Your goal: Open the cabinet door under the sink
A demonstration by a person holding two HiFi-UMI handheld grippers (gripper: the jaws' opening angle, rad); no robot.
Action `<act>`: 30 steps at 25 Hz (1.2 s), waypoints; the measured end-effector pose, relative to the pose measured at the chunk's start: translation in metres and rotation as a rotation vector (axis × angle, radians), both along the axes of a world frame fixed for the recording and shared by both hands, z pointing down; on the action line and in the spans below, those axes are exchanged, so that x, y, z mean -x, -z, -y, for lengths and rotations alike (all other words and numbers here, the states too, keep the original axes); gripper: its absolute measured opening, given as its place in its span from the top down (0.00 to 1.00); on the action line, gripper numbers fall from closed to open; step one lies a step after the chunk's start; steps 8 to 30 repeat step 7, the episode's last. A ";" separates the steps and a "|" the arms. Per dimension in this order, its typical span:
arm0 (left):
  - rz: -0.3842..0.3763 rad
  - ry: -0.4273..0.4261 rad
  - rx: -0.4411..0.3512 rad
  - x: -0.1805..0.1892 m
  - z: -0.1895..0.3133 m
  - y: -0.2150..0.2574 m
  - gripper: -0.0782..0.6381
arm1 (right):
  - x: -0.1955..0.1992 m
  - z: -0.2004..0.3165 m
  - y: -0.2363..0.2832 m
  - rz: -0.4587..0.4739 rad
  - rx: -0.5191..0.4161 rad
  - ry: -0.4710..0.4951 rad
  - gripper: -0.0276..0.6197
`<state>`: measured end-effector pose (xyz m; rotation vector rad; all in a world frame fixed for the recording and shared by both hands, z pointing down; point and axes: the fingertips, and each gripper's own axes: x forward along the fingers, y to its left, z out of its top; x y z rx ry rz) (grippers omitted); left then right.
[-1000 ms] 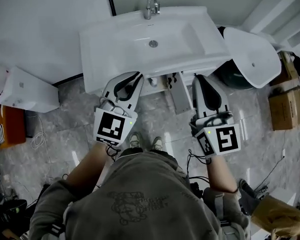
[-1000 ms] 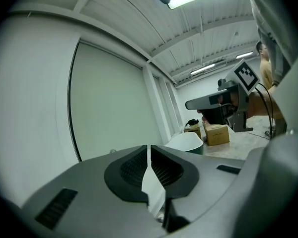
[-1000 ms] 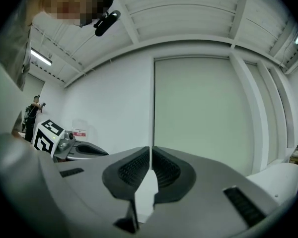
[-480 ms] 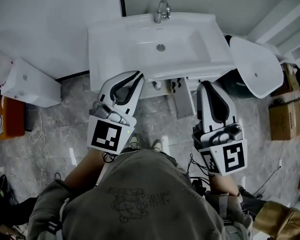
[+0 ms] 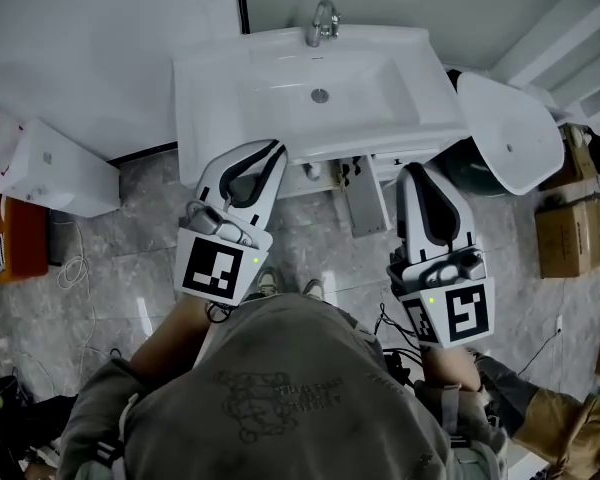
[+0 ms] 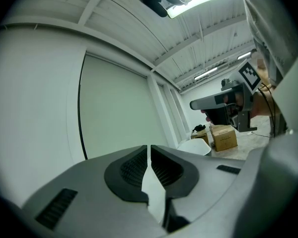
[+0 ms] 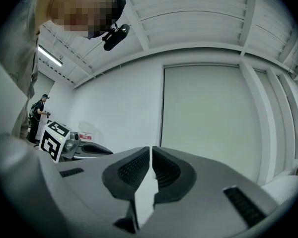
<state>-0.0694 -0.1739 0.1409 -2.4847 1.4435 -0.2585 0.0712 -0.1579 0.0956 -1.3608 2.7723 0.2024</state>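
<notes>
The white sink (image 5: 230,88) with its chrome tap (image 5: 321,20) stands against the wall in the head view. Under its front edge a narrow grey door panel (image 5: 364,204) juts out toward me, and the cabinet itself is hidden beneath the basin. My left gripper (image 5: 268,150) is held in front of the sink's left half, its jaws shut and empty (image 6: 149,148). My right gripper (image 5: 411,172) hovers to the right of the grey panel, also shut with nothing between the pads (image 7: 151,149). Both gripper views look level at bare wall, above the cabinet.
A white box-like tank (image 5: 50,173) sits on the floor at the left. To the right lie a white oval basin (image 5: 510,123) and cardboard boxes (image 5: 570,233). Cables (image 5: 75,273) trail over the marble floor. My feet (image 5: 285,286) stand just before the sink.
Both grippers have risen a little in front of the sink, mostly in the first half second. Their jaws have stayed shut.
</notes>
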 end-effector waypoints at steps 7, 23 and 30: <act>-0.003 -0.006 0.001 0.003 0.006 0.004 0.84 | -0.002 0.009 -0.001 0.003 0.010 -0.026 0.90; -0.003 -0.006 0.001 0.003 0.006 0.004 0.84 | -0.002 0.009 -0.001 0.003 0.010 -0.026 0.90; -0.003 -0.006 0.001 0.003 0.006 0.004 0.84 | -0.002 0.009 -0.001 0.003 0.010 -0.026 0.90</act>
